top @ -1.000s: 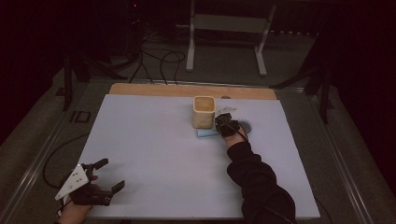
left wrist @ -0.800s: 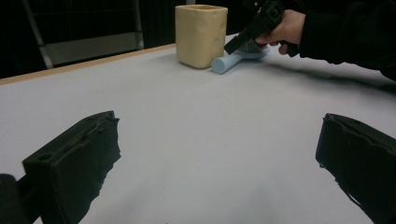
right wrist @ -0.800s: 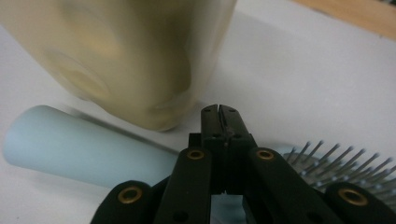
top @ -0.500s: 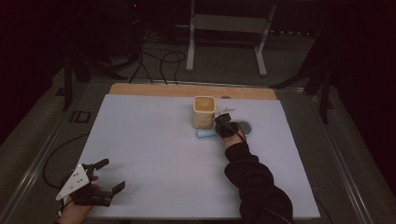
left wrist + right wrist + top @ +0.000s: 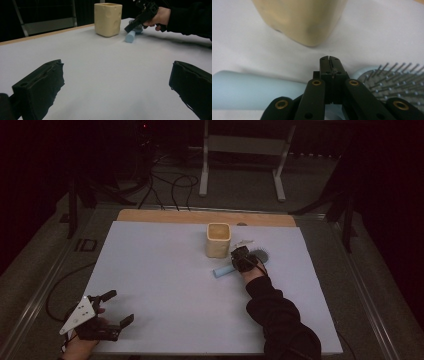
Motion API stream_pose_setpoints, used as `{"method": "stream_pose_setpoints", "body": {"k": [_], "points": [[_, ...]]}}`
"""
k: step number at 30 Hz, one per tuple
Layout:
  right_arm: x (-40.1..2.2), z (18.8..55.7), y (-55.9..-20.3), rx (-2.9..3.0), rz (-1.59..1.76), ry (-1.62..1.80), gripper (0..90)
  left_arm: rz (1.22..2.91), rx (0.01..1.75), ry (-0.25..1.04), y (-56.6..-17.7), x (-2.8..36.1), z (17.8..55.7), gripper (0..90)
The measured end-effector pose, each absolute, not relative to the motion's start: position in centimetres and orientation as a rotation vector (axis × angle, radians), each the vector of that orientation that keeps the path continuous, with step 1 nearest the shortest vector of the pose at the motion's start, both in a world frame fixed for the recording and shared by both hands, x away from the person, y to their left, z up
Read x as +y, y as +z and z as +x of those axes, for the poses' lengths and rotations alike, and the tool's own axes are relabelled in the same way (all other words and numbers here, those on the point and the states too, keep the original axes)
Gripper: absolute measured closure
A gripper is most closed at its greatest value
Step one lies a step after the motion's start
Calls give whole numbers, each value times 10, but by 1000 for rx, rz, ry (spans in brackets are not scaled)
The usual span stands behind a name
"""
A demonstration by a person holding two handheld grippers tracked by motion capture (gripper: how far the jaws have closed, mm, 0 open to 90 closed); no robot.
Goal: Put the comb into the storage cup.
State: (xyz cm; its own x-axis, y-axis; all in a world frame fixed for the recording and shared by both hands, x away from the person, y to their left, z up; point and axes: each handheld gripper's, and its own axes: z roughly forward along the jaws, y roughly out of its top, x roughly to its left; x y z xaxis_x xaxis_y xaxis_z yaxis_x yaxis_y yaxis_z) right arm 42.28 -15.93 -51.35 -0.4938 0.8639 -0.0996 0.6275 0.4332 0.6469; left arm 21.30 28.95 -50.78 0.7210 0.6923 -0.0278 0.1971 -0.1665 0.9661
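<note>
- My right tongs (image 5: 239, 260) sit at the far middle of the bench (image 5: 165, 270), over a light blue hairbrush (image 5: 223, 270).
- In the right gripper view these tongs (image 5: 329, 59) are pressed together, jaw tip against jaw tip, with nothing between the tips.
- The tips point down at the neck of the hairbrush (image 5: 249, 90), where the handle meets the head; I cannot tell whether they touch it.
- The brush lies flat on the bench, bristles up. Its handle points toward the near left and its round grey bristle pad (image 5: 260, 255) lies to the right of my hand.
- A cream-coloured square cup (image 5: 218, 240) stands upright just beyond the brush, near but apart from it.
- My left tongs (image 5: 116, 307) rest at the near left corner of the bench, well apart from the brush.
- In the left gripper view, these jaws are spread wide over bare bench, holding nothing.
</note>
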Motion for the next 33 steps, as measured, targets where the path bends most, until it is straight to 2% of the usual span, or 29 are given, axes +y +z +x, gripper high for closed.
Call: {"method": "stream_pose_setpoints", "body": {"k": [22,33], "points": [[-175,383,-505,2395,1116,766,900,1730,714,513,-508,289,213,0],[-172,376,-505,2429,1095,777,900,1724,718,512,-508,289,213,0]]}}
